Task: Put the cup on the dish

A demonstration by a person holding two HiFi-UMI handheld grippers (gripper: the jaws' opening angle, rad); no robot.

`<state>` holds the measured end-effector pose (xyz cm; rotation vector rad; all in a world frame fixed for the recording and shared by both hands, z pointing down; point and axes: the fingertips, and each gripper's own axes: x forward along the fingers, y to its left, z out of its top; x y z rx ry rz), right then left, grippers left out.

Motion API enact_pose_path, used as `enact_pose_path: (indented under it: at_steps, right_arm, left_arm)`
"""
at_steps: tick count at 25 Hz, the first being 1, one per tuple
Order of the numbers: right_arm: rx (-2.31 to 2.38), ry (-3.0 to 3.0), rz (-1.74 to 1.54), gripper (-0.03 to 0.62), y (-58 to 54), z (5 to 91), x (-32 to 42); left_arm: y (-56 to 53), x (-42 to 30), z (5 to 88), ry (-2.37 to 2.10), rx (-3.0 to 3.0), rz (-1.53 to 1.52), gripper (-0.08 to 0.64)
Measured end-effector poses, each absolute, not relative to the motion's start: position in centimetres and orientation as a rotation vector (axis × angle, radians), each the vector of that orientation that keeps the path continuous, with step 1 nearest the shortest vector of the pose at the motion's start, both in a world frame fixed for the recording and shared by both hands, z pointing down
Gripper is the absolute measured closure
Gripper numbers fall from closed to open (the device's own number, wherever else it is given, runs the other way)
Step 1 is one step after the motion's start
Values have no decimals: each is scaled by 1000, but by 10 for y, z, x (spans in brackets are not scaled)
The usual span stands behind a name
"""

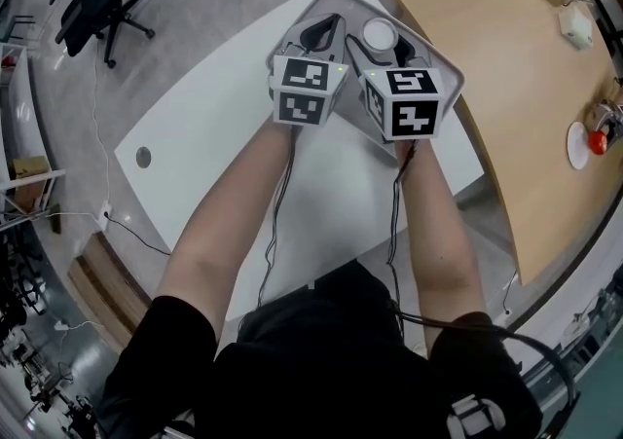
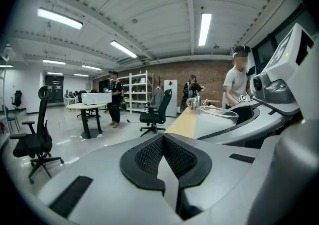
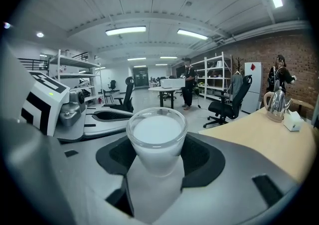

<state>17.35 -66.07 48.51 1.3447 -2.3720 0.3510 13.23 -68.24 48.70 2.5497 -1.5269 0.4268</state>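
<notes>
Right hand-held gripper [image 3: 157, 155] clamps a clear glass cup with milky white fill [image 3: 156, 136] above the white table [image 1: 195, 145]. At its nine o'clock, the left gripper [image 2: 163, 141] is pinched together, empty.

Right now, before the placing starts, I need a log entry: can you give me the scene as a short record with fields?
left gripper: jaws together, nothing between them
right gripper: shut on the cup
cup: clear glass, white inside, upright, over the white table
dish: possibly the white round piece on the wooden table, with a red thing on it; too small to be sure
cup on dish: not yet
</notes>
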Motion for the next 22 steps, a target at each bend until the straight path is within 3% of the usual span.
enact_pose_path:
  at_steps: [22]
  right_arm:
    - [1304, -2332, 412, 333, -723, 568, 169]
  left_arm:
    - [-737, 129, 555, -1569, 2479, 515, 554]
